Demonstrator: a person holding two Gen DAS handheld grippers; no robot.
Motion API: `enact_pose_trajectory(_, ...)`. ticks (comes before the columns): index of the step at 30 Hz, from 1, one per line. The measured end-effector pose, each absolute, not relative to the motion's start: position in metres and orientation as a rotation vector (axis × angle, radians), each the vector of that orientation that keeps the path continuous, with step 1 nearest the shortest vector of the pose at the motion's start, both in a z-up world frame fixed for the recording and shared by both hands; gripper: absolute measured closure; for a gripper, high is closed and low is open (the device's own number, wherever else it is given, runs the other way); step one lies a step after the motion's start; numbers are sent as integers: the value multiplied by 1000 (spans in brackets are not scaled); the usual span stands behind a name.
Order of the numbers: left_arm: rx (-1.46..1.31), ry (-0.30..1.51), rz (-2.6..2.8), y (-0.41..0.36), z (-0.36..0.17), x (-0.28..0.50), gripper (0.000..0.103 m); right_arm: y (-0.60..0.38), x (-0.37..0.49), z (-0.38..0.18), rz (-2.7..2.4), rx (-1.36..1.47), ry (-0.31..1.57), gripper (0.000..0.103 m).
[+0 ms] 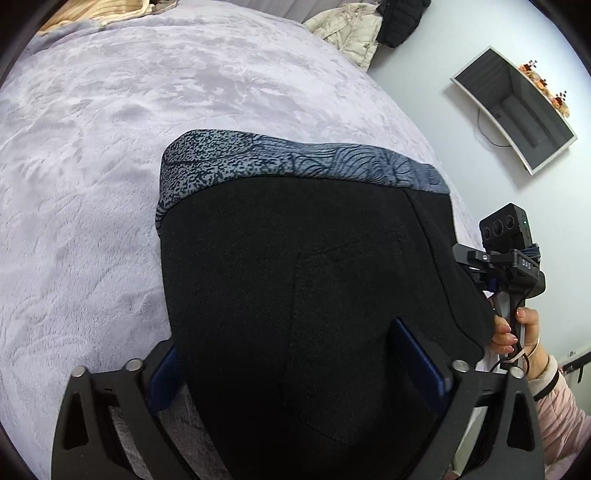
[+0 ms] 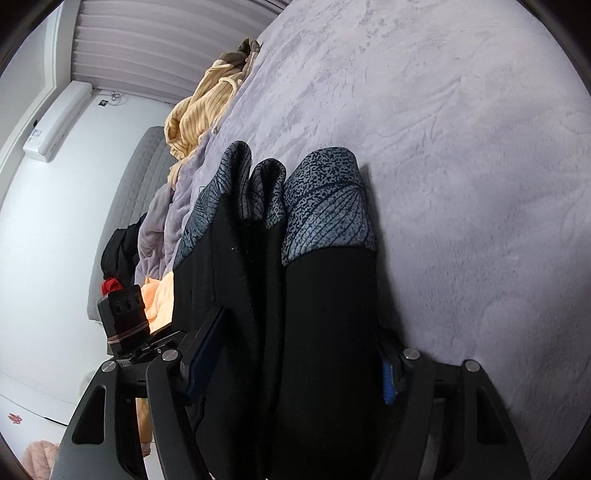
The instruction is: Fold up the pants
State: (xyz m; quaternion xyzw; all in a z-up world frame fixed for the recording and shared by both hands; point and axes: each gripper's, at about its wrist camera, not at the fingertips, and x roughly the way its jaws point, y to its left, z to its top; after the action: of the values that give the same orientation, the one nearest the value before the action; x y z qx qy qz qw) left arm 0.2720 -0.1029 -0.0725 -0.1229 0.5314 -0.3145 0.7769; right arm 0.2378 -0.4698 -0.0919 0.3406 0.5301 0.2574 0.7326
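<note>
Left wrist view, near edge: left gripper with blue-padded fingers either side of thick black cloth, clamped on the pants. The pants fill the lower centre of the frame and hang down to the bed, covered in lilac plush. Patterned grey-blue cuff band runs across the far edge of the black cloth at mid-frame.

Right edge of that view: right gripper seen from outside, a hand on its handle, at the pants' side edge.

Right wrist view, near edge: right gripper fingers pressed on bunched black folds, closed on the pants. Cuffs stand up at frame centre, split into separate lobes.

Farther: tan ribbed garment at upper left of the bed edge; cream jacket and a black garment at the top of the left wrist view.
</note>
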Motion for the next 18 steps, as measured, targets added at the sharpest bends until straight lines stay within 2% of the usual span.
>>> enact_pose_trajectory(2,-267,1130,-683,-102,-65,267,14,-469,232,-86,548,768,1152,41)
enact_pose_trajectory(4,-281,1111,-693,-103,-54,263,17,-469,227,-77,549,789,1125,53)
enact_pose_trajectory(7,-364,1096,-727,-101,-36,259,17,-469,214,-61,542,823,1084,58)
enact_pose_trajectory(13,-341,1054,-726,-93,-1,233,17,-447,183,-18,606,833,1046,60)
enact_pose_trajectory(18,-380,1039,-692,-51,17,204,17,-419,155,-2,672,872,1035,60)
